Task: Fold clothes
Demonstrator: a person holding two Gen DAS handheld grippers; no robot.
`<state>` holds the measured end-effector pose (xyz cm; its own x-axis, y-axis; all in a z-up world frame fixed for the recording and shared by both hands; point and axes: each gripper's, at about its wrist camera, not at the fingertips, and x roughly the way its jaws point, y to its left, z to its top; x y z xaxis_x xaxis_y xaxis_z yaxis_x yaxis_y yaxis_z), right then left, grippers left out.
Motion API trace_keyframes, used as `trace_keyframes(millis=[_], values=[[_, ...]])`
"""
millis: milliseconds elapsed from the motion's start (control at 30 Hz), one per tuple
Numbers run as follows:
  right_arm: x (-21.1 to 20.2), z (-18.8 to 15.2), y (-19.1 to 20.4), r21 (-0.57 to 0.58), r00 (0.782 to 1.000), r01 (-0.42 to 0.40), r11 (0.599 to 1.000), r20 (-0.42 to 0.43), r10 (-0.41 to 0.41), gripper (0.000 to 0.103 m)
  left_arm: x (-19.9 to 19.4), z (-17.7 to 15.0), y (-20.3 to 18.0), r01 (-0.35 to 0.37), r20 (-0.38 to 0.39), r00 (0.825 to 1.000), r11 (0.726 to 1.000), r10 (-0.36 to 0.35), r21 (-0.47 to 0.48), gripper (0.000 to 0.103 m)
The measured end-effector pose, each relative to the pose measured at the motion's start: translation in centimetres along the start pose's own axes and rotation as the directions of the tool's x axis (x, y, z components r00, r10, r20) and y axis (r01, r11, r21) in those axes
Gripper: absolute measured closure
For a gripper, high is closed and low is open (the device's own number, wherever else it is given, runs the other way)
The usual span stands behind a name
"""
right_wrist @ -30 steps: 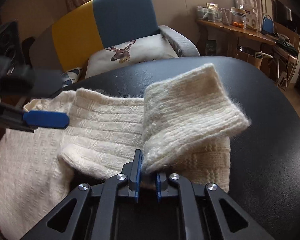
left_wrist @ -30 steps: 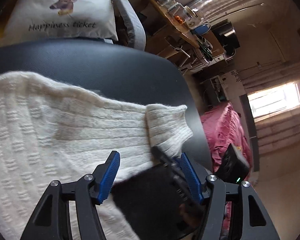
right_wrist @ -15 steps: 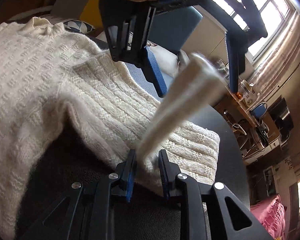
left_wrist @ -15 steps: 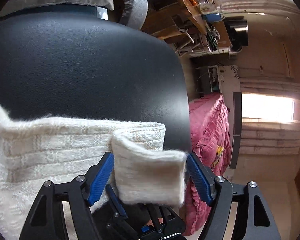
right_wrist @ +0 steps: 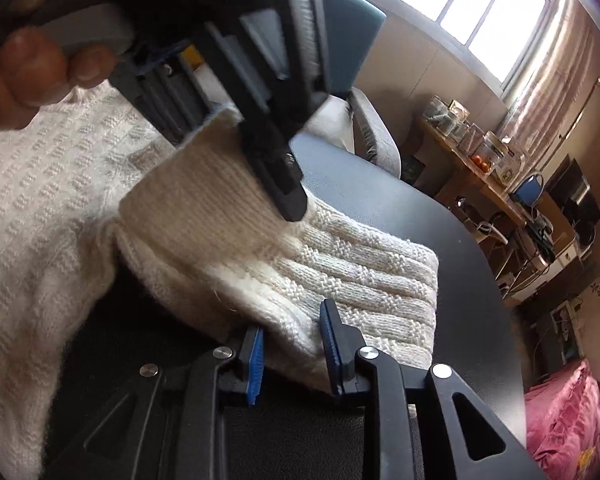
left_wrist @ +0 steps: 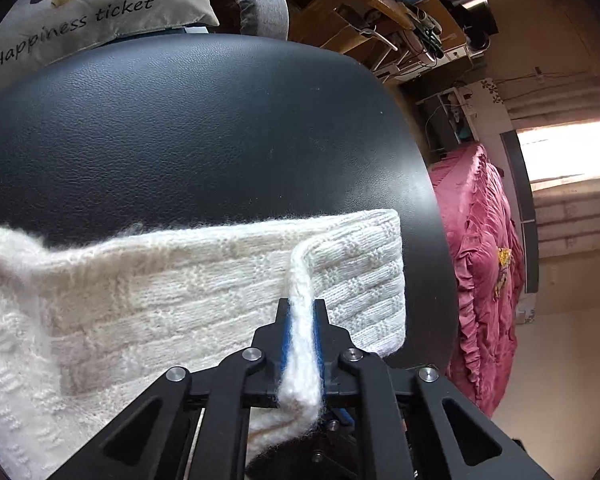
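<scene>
Folding a cream knitted sweater (left_wrist: 148, 300) on a black leather-topped table (left_wrist: 204, 128), a person works the garment's sleeve, which lies doubled across the table's near half, with its body spreading off to the left. The left gripper (left_wrist: 300, 320) is clamped tight on the sleeve cuff (left_wrist: 300, 360), its blue pads pinching the fluffy edge between them, evidently to carry the sleeve end back over the sweater. To the right of that cuff, the right gripper (right_wrist: 294, 344) stands partly open: its jaws have just been widening, the folded sleeve (right_wrist: 340, 276) sits loosely between them without being squeezed, apparently handed over. Beyond the table's far edge, a deer-print cushion (left_wrist: 100, 4) rests on an armchair.
</scene>
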<state>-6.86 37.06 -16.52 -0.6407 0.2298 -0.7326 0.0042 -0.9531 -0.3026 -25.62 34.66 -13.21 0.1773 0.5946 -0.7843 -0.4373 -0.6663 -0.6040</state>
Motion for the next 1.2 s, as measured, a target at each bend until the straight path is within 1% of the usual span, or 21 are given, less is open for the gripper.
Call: trace_keyframes(millis=[33, 133, 200, 233, 333, 367, 400, 433, 500, 567, 633, 700, 733, 767, 833, 900, 933, 967, 1033, 1067, 1200], values=[[0.0, 0.0, -0.8, 0.048, 1.0, -0.026, 0.999, -0.006, 0.026, 0.078, -0.6, -0.3, 0.0, -0.002, 0.021, 1.0, 1.0, 0.002, 0.003, 0.095], [-0.2, 0.4, -2.7, 0.171, 0.995, -0.093, 0.981, -0.02, 0.098, 0.078, -2.7, -0.9, -0.1, 0.014, 0.091, 0.996, 1.0, -0.015, 0.01, 0.096], [-1.1, 1.2, -3.6, 0.234, 0.989, -0.144, 0.962, -0.001, 0.148, 0.078, -4.9, -1.1, -0.6, 0.031, 0.145, 0.989, 0.999, -0.033, 0.02, 0.096], [-1.8, 1.9, -4.1, 0.271, 0.982, -0.187, 0.944, 0.023, 0.188, 0.078, -6.0, -1.3, -0.8, 0.039, 0.171, 0.984, 0.999, -0.042, 0.025, 0.096], [-4.0, 3.8, -5.9, 0.39, 0.948, -0.318, 0.864, 0.13, 0.29, 0.076, -10.5, -1.9, -1.3, 0.096, 0.257, 0.961, 0.994, -0.104, 0.041, 0.096], [-4.6, 4.1, -6.5, 0.437, 0.926, -0.377, 0.816, 0.171, 0.336, 0.073, -12.3, -2.2, -1.3, 0.108, 0.283, 0.952, 0.993, -0.116, 0.046, 0.096], [-5.2, 4.2, -7.2, 0.486, 0.897, -0.441, 0.755, 0.217, 0.385, 0.071, -14.1, -2.5, -1.2, 0.119, 0.309, 0.942, 0.992, -0.129, 0.052, 0.096], [-5.5, 3.9, -7.8, 0.534, 0.863, -0.502, 0.68, 0.262, 0.432, 0.07, -15.8, -2.7, -1.3, 0.124, 0.334, 0.933, 0.991, -0.136, 0.057, 0.096], [-5.6, 2.8, -8.6, 0.624, 0.783, -0.606, 0.493, 0.356, 0.51, 0.069, -18.7, -3.4, -0.9, 0.11, 0.378, 0.917, 0.992, -0.123, 0.056, 0.096], [-4.9, 1.6, -8.9, 0.676, 0.718, -0.657, 0.332, 0.428, 0.549, 0.059, -21.6, -4.2, 0.3, 0.101, 0.417, 0.902, 0.994, -0.109, 0.042, 0.096], [-4.1, 0.4, -9.1, 0.707, 0.655, -0.686, 0.172, 0.497, 0.57, 0.053, -24.0, -5.2, 1.8, 0.096, 0.449, 0.889, 0.995, -0.094, 0.019, 0.096], [-3.3, -0.6, -8.1, 0.71, 0.586, -0.704, 0.028, 0.558, 0.588, 0.046, -25.7, -6.4, 3.0, 0.092, 0.473, 0.878, 0.996, -0.079, -0.004, 0.096], [-2.8, -1.0, -7.4, 0.707, 0.55, -0.706, -0.043, 0.585, 0.597, 0.039, -26.4, -6.9, 3.7, 0.089, 0.482, 0.873, 0.996, -0.074, -0.01, 0.096], [-2.3, -1.4, -6.7, 0.703, 0.513, -0.702, -0.114, 0.61, 0.604, 0.029, -27.1, -7.4, 4.3, 0.087, 0.49, 0.869, 0.996, -0.069, -0.015, 0.096], [-1.4, -2.1, -4.7, 0.691, 0.451, -0.685, -0.231, 0.651, 0.611, 0.017, -28.1, -8.4, 5.3, 0.088, 0.503, 0.862, 0.996, -0.065, -0.022, 0.096], [-0.8, -2.6, -2.5, 0.687, 0.415, -0.656, -0.312, 0.674, 0.611, 0.017, -28.9, -9.5, 6.0, 0.099, 0.515, 0.854, 0.995, -0.075, -0.02, 0.096], [-0.5, -2.6, -1.7, 0.687, 0.407, -0.644, -0.338, 0.681, 0.609, 0.017, -29.4, -10.1, 6.3, 0.104, 0.524, 0.848, 0.994, -0.081, -0.016, 0.096], [-0.2, -2.5, -1.0, 0.691, 0.408, -0.632, -0.352, 0.682, 0.607, 0.017, -30.0, -10.7, 6.6, 0.112, 0.532, 0.842, 0.994, -0.09, -0.009, 0.096], [0.7, -1.9, 0.1, 0.703, 0.417, -0.613, -0.361, 0.676, 0.607, 0.017, -31.1, -11.9, 7.2, 0.127, 0.549, 0.829, 0.992, -0.107, 0.002, 0.096], [1.2, -1.5, 0.5, 0.713, 0.43, -0.603, -0.358, 0.668, 0.607, 0.017, -31.7, -12.6, 7.6, 0.135, 0.557, 0.822, 0.991, -0.116, 0.006, 0.096], [2.8, -0.5, 0.9, 0.747, 0.504, -0.576, -0.332, 0.644, 0.576, 0.017, -33.9, -15.2, 10.5, 0.181, 0.589, 0.797, 0.983, -0.135, -0.019, 0.096]])
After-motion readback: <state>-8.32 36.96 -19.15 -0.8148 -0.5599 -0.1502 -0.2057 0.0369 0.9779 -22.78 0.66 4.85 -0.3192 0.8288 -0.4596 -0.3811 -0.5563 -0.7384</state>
